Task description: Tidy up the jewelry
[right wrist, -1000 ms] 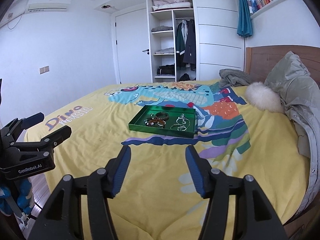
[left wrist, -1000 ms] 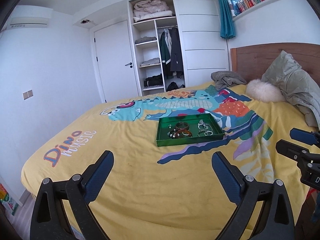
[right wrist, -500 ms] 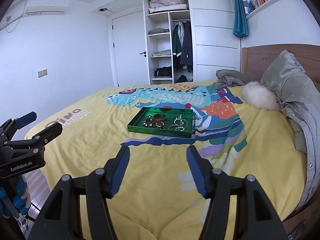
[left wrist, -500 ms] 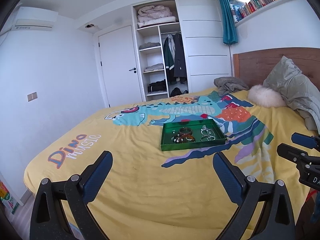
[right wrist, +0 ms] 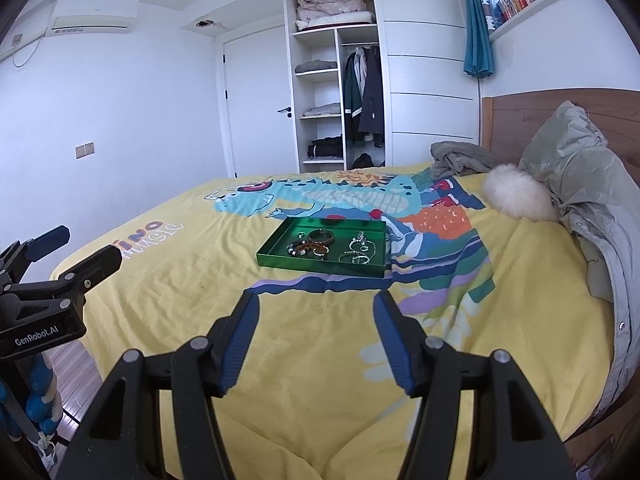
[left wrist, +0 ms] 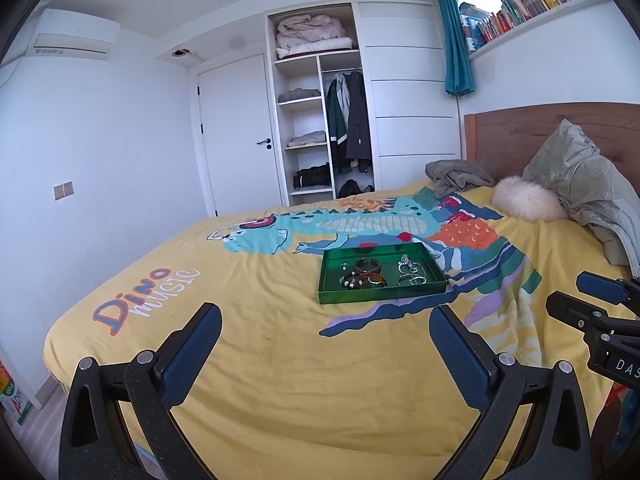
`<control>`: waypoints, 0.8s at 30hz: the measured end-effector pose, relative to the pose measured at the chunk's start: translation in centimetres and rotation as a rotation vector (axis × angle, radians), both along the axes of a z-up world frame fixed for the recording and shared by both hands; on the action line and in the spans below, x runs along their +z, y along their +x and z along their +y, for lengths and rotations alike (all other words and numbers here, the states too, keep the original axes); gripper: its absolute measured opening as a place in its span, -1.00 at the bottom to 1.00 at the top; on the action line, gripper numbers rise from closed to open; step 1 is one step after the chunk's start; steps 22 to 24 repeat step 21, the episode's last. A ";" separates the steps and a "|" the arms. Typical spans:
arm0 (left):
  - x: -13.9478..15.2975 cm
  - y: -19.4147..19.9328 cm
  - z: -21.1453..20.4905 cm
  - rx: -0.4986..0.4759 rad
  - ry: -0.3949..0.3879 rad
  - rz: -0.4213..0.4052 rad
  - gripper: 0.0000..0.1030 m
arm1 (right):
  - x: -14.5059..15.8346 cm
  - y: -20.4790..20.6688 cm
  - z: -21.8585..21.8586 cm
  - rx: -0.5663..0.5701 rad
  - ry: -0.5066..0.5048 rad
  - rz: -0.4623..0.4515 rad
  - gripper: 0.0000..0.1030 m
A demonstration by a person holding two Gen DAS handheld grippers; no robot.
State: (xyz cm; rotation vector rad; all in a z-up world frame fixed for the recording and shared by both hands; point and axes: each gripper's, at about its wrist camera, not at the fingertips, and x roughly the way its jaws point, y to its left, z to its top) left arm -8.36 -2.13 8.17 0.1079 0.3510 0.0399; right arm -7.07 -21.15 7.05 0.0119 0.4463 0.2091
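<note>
The left gripper (left wrist: 326, 344) stands over the near edge of the yellow bedspread (left wrist: 256, 352), its jaws spread wide with nothing between them. From its own view, the green tray (left wrist: 382, 292) lies at about one o'clock, well apart from the fingertips, flat on the bed. Inside it are brown bangles (left wrist: 368, 266) toward nine o'clock and silver rings (left wrist: 412, 274) toward three o'clock. The right gripper (right wrist: 316, 312) has its jaws roughly half open and empty; the tray (right wrist: 320, 266) sits near twelve o'clock ahead of them, untouched.
</note>
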 end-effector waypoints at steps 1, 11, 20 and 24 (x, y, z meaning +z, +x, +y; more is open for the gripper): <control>-0.1 0.0 0.0 -0.001 0.001 0.001 0.99 | 0.0 0.0 -0.1 -0.004 0.002 0.001 0.12; -0.7 0.1 -0.1 -0.010 -0.002 0.016 0.99 | -0.5 -0.1 -0.6 -0.040 0.013 0.007 0.12; -1.1 0.4 0.2 -0.007 -0.008 0.039 0.99 | -0.3 -0.1 -0.5 -0.053 0.006 0.000 0.13; -1.1 0.4 0.2 -0.006 -0.009 0.040 0.99 | -0.3 -0.1 -0.5 -0.053 0.005 0.001 0.13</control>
